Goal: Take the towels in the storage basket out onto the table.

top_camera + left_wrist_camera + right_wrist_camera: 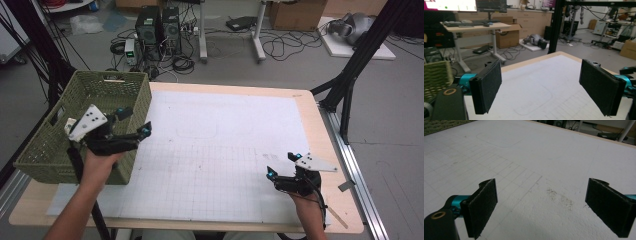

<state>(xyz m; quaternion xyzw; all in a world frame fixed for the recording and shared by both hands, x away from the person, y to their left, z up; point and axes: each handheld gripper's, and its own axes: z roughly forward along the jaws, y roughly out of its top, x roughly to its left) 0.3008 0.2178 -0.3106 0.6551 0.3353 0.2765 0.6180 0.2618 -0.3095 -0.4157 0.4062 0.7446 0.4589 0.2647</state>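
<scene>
Fingers first: your left gripper point(136, 122) has its jaws spread wide with nothing between them, and the black pads point(487, 88) in the left gripper view stand well apart over bare mat. You hold that gripper raised at the near right corner of the basket point(60, 150), its jaws pointing right and out past the basket's right wall. Your left hand point(102, 160) grips it from below, just in front of the basket's near wall.

That basket is green woven plastic, sitting on the left end of the table point(322, 135) and partly hanging over its left edge. From the high view I cannot tell what lies inside it. In the left gripper view a slice of its green weave point(435, 75) shows at the far left.

Moving right, the white mat point(225, 150) covers most of the table. It carries a faint printed grid over its near half and a faint rounded outline point(196, 131) nearer the far side. No writing or label on it can be read.

Farther right, your right gripper point(281, 164) sits low over the near right part of the mat, jaws likewise spread and empty, pointing left and away from you. In the right gripper view its pads point(482, 210) frame bare mat with a small grey smudge point(559, 197) between them. Your right hand point(307, 200) holds it near the table's near edge, well apart from the left gripper.
</scene>
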